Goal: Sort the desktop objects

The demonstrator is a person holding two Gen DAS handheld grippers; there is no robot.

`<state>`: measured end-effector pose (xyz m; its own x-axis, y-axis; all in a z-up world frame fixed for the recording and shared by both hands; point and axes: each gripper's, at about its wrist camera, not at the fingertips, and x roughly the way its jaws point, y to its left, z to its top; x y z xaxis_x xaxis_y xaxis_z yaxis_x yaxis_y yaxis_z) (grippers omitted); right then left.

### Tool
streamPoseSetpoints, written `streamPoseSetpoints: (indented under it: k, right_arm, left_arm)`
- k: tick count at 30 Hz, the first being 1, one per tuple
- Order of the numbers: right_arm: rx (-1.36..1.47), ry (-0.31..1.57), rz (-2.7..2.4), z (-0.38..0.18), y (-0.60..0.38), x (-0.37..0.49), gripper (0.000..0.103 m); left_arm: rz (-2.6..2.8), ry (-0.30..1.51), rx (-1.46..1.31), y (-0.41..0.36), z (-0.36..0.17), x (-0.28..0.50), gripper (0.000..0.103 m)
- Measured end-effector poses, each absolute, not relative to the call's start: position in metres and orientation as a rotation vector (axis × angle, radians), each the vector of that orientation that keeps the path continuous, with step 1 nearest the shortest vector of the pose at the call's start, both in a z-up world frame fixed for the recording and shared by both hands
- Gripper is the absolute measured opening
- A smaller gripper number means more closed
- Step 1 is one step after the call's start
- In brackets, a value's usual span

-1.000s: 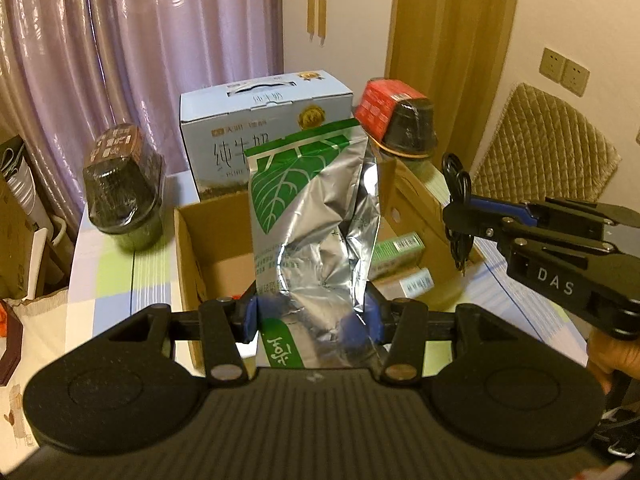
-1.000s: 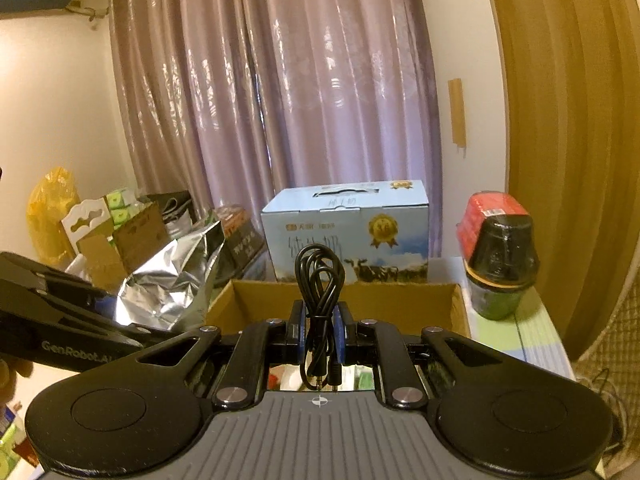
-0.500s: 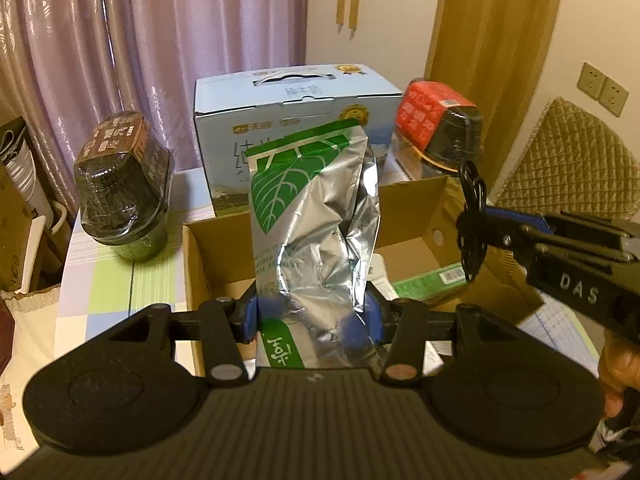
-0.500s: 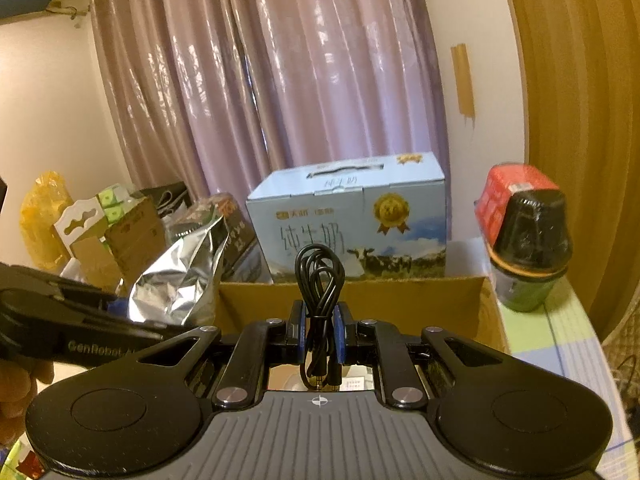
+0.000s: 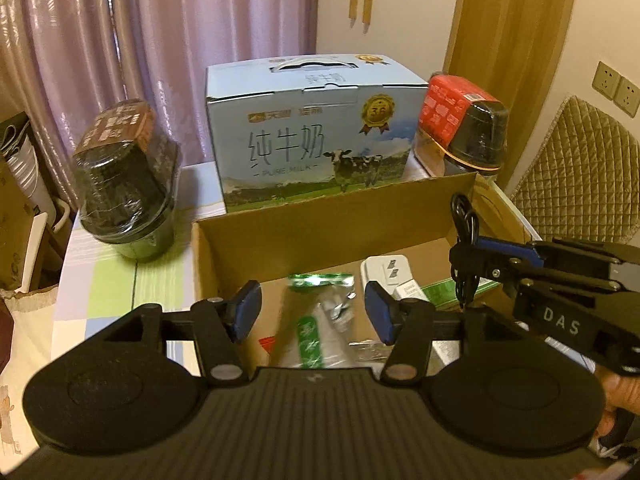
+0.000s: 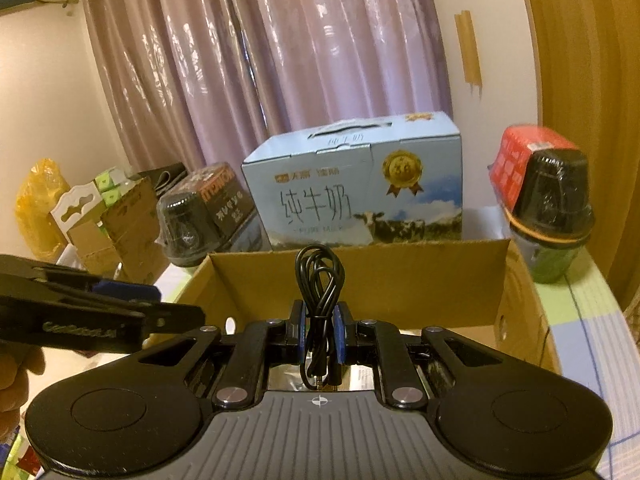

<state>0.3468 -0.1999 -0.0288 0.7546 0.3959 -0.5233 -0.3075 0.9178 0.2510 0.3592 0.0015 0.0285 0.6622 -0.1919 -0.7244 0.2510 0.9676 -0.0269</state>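
Left gripper [image 5: 312,312] jaws opening, empty; foil pouch [image 5: 320,320], clamped upright a second ago, now dropped into cardboard box [image 5: 320,220] at 6 o'clock. Right gripper [image 6: 320,334] clamped on coiled black cable [image 6: 320,280], above box at 3 o'clock, likely next.

foil pouch [image 5: 320,320] blurred; box floor [image 5: 424,256] partly hidden.

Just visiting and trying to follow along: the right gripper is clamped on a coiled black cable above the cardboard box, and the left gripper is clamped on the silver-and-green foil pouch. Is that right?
Not quite. In the left wrist view the left gripper is opening, its pads clear of the foil pouch, which is blurred and dropping into the cardboard box. The right gripper does clamp the coiled black cable.
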Motion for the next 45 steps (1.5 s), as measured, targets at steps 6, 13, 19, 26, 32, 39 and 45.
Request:
streamPoseSetpoints:
  k: [6, 13, 19, 26, 32, 39, 45]
  right_arm:
    - [0.190, 0.624, 0.408, -0.034, -0.192, 0.349, 0.011]
    - [0.195, 0.586, 0.390, -0.028, -0.191, 0.345, 0.058]
    - [0.192, 0.584, 0.357, -0.025, -0.201, 0.335, 0.060]
    - [0.221, 0.574, 0.323, -0.020, -0.223, 0.303, 0.070]
    - [0.206, 0.568, 0.326, -0.011, -0.227, 0.267, 0.078]
    - [0.173, 0.596, 0.326, 0.000, -0.232, 0.230, 0.097]
    - [0.126, 0.648, 0.279, 0.008, -0.241, 0.201, 0.101]
  left_arm:
    - [-0.243, 0.794, 0.046, 0.014, 0.027, 0.346, 0.052]
    - [-0.237, 0.783, 0.030, 0.022, 0.028, 0.333, 0.053]
    - [-0.225, 0.779, 0.015, 0.029, 0.028, 0.321, 0.060]
    - [-0.202, 0.764, 0.008, 0.031, 0.032, 0.296, 0.078]
    - [-0.176, 0.761, 0.031, 0.023, 0.037, 0.272, 0.090]
    - [-0.156, 0.748, 0.054, 0.011, 0.047, 0.236, 0.099]
    - [-0.119, 0.748, 0.033, 0.005, 0.051, 0.205, 0.102]
